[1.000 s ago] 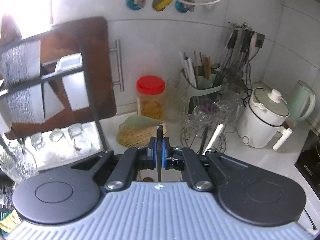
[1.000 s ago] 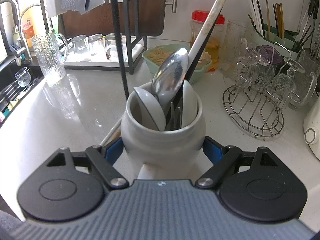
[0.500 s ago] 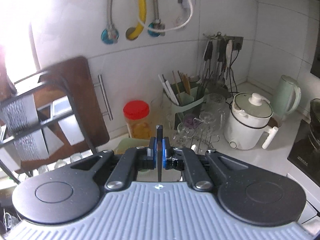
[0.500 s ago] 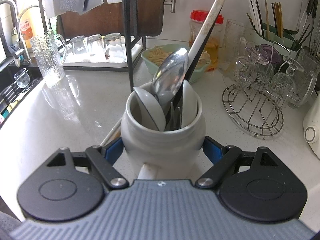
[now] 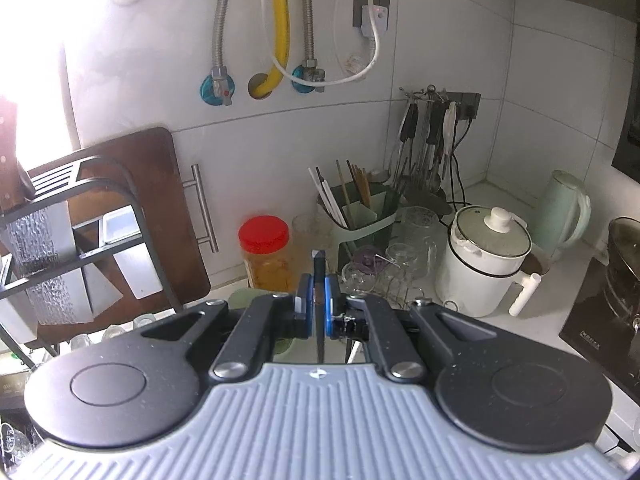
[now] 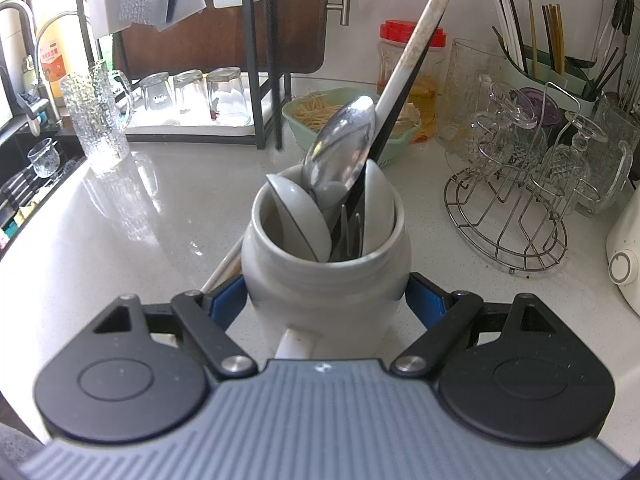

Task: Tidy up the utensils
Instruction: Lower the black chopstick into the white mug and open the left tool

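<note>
My left gripper is shut on a thin black chopstick, which stands upright between the blue pads. That chopstick also hangs in the right wrist view, its lower tip above the counter behind the jar. My right gripper is shut on a grey ceramic jar standing on the white counter. The jar holds a metal spoon, two grey ceramic spoons, a fork, a long white handle and a black stick. A pale chopstick lies on the counter beside the jar.
A green chopstick caddy stands at the back wall beside a red-lidded jar. A wire rack of glasses is right of the grey jar, with a green basket behind. A black dish rack, a glass pitcher and the sink are on the left; a white cooker is on the right.
The left gripper has risen with the black chopstick, so its view now shows more wall and pipes. In the right view the chopstick's tip has lifted and shifted right. The right gripper and jar have not moved.
</note>
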`<state>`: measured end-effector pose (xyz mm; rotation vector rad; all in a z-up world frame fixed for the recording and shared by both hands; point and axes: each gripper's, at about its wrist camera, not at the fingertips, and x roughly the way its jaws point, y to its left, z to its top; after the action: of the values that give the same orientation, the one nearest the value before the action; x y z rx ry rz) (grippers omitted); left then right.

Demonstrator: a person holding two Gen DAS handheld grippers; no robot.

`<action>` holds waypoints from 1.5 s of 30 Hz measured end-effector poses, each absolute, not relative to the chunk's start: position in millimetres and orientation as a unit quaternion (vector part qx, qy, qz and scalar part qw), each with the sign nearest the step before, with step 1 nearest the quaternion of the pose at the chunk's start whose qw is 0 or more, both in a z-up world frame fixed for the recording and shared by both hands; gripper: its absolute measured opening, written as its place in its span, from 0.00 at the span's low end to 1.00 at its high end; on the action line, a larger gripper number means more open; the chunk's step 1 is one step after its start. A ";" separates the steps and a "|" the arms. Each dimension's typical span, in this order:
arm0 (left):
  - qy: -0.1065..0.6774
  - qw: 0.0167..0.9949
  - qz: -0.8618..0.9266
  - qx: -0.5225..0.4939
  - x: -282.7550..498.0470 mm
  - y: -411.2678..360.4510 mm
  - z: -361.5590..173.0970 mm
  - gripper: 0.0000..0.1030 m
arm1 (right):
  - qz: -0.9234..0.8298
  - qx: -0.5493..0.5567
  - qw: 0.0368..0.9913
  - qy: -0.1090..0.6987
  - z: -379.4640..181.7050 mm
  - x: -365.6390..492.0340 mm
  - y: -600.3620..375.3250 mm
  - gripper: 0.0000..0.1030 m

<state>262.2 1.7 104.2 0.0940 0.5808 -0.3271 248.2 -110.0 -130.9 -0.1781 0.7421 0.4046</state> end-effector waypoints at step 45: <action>0.522 0.823 -0.221 0.027 339.5 5.4 6.1 0.07 | 0.187 -0.081 0.913 0.354 -132.1 246.3 -109.1 0.86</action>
<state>339.5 5.4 6.1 0.0567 1.1109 -0.4700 246.3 -109.1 -132.1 -0.1670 0.7299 0.3856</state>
